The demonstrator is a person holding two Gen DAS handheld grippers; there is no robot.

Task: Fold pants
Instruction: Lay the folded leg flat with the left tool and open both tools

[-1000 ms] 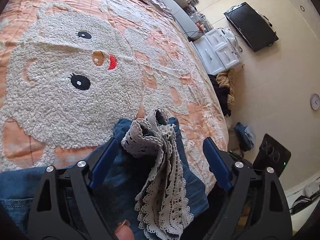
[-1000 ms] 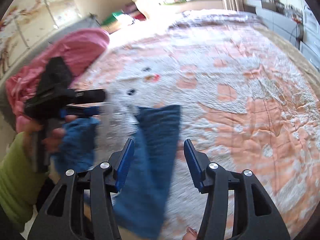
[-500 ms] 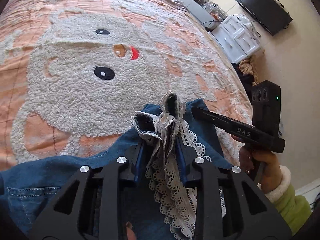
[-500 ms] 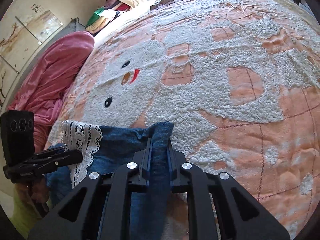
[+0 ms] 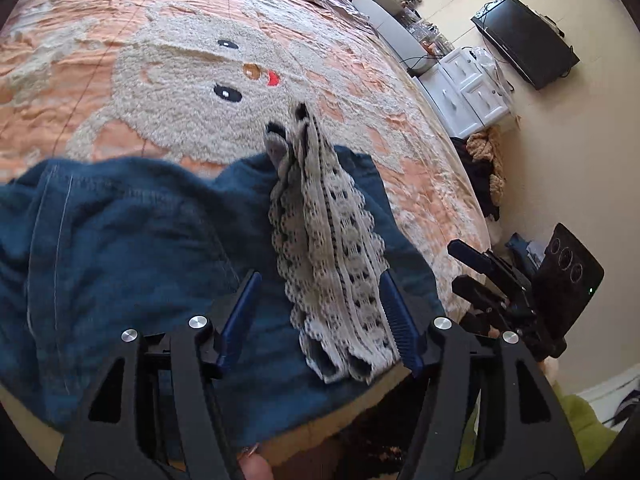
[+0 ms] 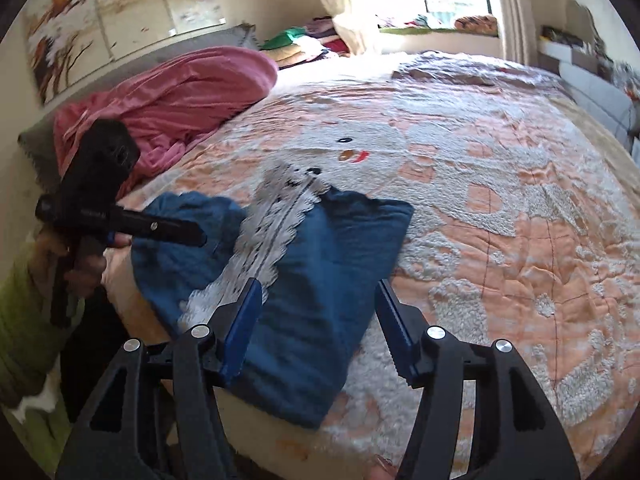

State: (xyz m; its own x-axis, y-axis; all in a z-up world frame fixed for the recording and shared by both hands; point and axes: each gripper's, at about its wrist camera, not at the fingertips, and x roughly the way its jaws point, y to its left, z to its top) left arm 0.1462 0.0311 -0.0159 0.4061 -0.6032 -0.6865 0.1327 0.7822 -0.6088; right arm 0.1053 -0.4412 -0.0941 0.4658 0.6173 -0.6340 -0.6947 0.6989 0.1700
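Observation:
Blue denim pants (image 5: 140,240) lie bunched near the front edge of the bed, with a strip of white lace trim (image 5: 324,220) draped over them. My left gripper (image 5: 320,280) hovers over the lace. Its jaws are opening, the lace lies between them, and the pads do not press it. In the right wrist view a folded blue leg (image 6: 332,248) lies flat beside the lace (image 6: 264,248). My right gripper (image 6: 319,286) stands over that leg with its jaws opening and nothing pinched. The left gripper (image 6: 192,236) shows at the left, held by a hand in a green sleeve.
The bed carries an orange bedspread (image 5: 80,60) with a fluffy white bear. A pink blanket (image 6: 180,92) is heaped at the head end. Past the bed's right edge stand white drawers (image 5: 468,92), a black screen (image 5: 524,40) and a clothes pile (image 5: 484,168).
Half a second ago both grippers were shut on cloth, the left on the lace, the right on the blue leg. Both have let go and drawn back; the pants rest on the bed.

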